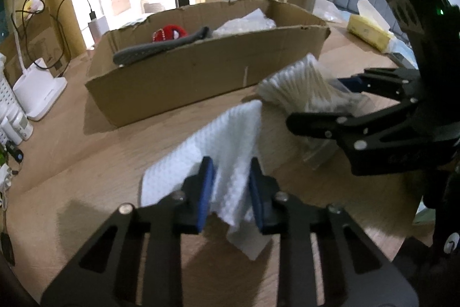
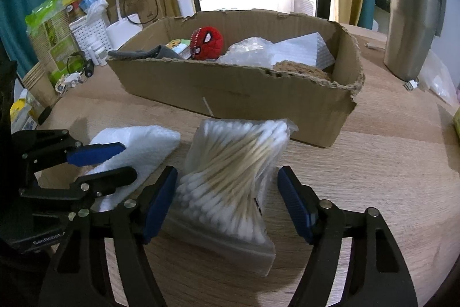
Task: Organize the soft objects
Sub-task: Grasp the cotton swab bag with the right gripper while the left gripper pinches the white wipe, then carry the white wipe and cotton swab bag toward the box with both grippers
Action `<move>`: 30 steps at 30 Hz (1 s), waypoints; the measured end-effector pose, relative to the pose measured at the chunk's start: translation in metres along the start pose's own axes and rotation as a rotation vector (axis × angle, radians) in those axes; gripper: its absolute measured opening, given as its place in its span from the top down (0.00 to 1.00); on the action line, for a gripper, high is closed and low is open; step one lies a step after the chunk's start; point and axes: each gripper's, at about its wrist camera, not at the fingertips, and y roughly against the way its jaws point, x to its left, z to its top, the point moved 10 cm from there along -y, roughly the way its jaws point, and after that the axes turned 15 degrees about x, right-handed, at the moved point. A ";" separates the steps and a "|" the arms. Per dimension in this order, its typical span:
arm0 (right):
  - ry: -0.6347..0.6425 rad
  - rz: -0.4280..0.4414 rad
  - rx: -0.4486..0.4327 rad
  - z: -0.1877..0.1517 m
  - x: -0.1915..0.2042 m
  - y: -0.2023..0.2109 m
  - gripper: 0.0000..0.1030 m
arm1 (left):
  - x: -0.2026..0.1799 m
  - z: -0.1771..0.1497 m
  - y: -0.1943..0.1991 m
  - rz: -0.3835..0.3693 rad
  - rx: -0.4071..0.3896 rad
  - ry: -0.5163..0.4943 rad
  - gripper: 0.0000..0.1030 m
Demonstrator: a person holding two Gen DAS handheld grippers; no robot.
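Note:
My left gripper is shut on a folded white cloth and holds it just above the wooden table; in the right wrist view the cloth sits between the left gripper's fingers. My right gripper is open around a clear bag of cotton swabs lying on the table, its pads apart from the bag. The bag and right gripper also show in the left wrist view. A cardboard box behind holds a red Spider-Man plush, plastic wrap and white foam.
A steel tumbler stands at the back right. A white lamp base, cables, bottles and packets crowd the left edge. A yellow tissue pack lies to the right of the box.

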 end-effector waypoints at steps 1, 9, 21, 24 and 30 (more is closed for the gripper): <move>0.006 0.000 0.000 0.000 0.001 0.000 0.33 | 0.000 0.000 0.001 -0.004 -0.003 0.003 0.76; 0.041 0.008 -0.015 -0.002 0.008 0.003 0.46 | 0.004 0.001 0.015 -0.034 -0.043 0.019 0.76; 0.024 0.077 -0.071 -0.001 0.007 0.014 0.49 | 0.012 0.003 0.030 -0.060 -0.084 0.041 0.77; 0.025 0.104 -0.082 -0.001 0.008 0.018 0.49 | 0.012 0.004 0.034 -0.065 -0.095 0.041 0.79; 0.012 0.139 -0.097 0.000 0.007 0.021 0.49 | 0.016 0.008 0.047 -0.096 -0.129 0.065 0.87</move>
